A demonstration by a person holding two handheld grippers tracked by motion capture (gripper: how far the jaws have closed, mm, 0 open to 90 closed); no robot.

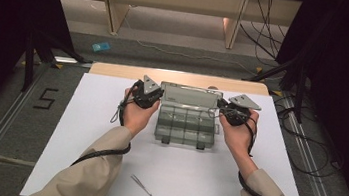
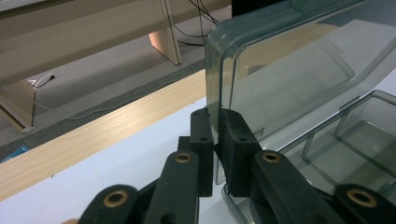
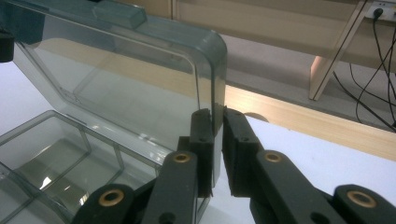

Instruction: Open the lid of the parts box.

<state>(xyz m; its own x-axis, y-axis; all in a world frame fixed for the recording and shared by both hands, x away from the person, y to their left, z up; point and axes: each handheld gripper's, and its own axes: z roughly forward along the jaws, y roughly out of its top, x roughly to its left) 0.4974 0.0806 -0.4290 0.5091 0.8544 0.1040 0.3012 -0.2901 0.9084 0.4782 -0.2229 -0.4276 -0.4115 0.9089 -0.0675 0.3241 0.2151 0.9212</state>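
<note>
White worktop [image 1: 109,120] carried a clear compartment box [image 1: 185,127]; left gripper [image 1: 151,95] at 9 o'clock and right gripper [image 1: 226,112] at 3 o'clock, jaws clamped on its raised lid [image 1: 190,96].

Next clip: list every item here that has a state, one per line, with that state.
Box lid: open, standing up behind the base, pinched at both side edges.
Compartment box: open; the compartments in view look empty.
Left gripper: shut on the lid's side edge.
Right gripper: shut on the lid's opposite side edge.
Tweezers: lying flat on the white mat, untouched.
</note>
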